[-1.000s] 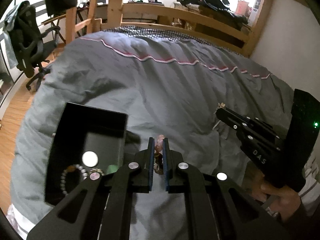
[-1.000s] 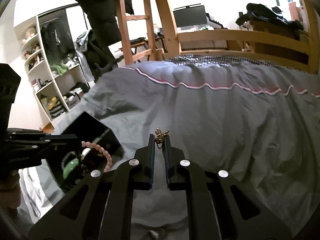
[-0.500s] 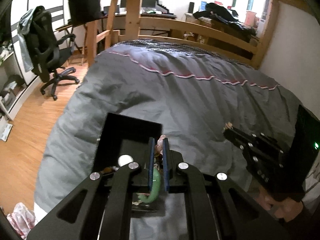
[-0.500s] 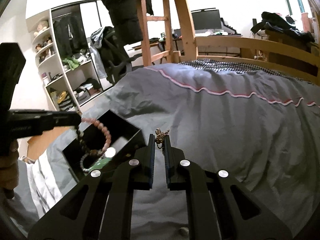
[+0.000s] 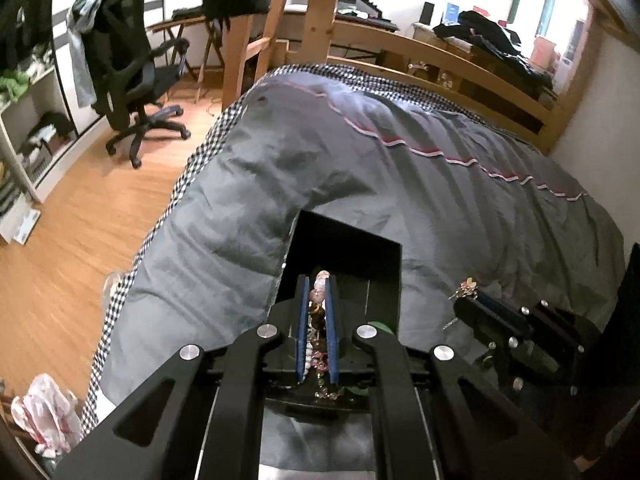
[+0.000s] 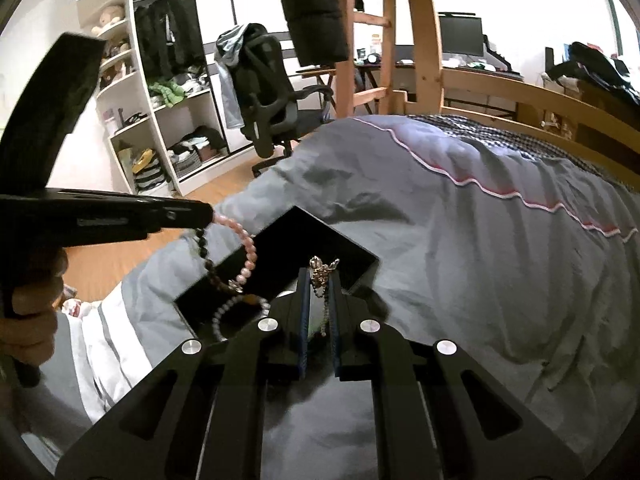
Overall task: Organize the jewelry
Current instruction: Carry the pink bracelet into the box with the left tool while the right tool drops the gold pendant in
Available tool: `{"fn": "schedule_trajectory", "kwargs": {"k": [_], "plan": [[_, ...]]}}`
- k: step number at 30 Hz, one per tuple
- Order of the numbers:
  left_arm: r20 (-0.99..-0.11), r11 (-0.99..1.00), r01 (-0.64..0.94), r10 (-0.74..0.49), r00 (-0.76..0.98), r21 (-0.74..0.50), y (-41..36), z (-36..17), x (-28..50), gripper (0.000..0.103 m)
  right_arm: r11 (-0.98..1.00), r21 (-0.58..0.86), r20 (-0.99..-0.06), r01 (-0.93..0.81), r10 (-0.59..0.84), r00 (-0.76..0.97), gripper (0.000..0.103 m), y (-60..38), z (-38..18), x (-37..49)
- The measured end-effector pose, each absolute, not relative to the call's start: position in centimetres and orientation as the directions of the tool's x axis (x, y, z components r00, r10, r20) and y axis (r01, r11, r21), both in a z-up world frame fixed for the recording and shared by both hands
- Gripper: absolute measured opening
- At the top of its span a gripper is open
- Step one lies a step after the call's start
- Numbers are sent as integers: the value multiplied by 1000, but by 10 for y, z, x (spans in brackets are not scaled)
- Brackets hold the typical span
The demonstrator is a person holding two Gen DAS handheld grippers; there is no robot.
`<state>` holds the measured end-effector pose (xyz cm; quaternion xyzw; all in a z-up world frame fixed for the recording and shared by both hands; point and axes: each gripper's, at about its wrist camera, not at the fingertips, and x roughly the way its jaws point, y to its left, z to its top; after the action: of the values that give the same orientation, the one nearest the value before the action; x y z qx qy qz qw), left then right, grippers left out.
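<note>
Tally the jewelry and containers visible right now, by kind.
Beaded bracelets: 2, pink-and-dark bracelet held by left gripper, white bead bracelet in the box
Gold chain: 1, in right gripper
Black box: 1
Total: 4

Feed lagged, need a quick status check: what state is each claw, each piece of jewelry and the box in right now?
Left claw: shut on the pink bead bracelet, which dangles over the box.
Right claw: shut on the gold chain.
Black box: open, on the grey duvet.
Pale bead bracelet: lying inside the box.
</note>
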<state>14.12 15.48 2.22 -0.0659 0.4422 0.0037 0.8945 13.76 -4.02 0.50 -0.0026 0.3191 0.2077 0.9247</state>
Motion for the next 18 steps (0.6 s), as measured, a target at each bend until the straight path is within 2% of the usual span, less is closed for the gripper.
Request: {"fn": "schedule_trajectory", "kwargs": {"k": [7,17,18], "plan": [[-803,983,-79,-90,589,-168,168,19,141,8,900,121,-623,-419,397,674,10,-10,-6,138],[-829,983,-83,-91,551,-163,168,8,145,8,900,123,-685,-417,382,621,10,6,-36,141],[-827,983,-83,-90,555,-162,168,9,144,8,903,128,-684,-411,380,622,13,5,-37,141]]}}
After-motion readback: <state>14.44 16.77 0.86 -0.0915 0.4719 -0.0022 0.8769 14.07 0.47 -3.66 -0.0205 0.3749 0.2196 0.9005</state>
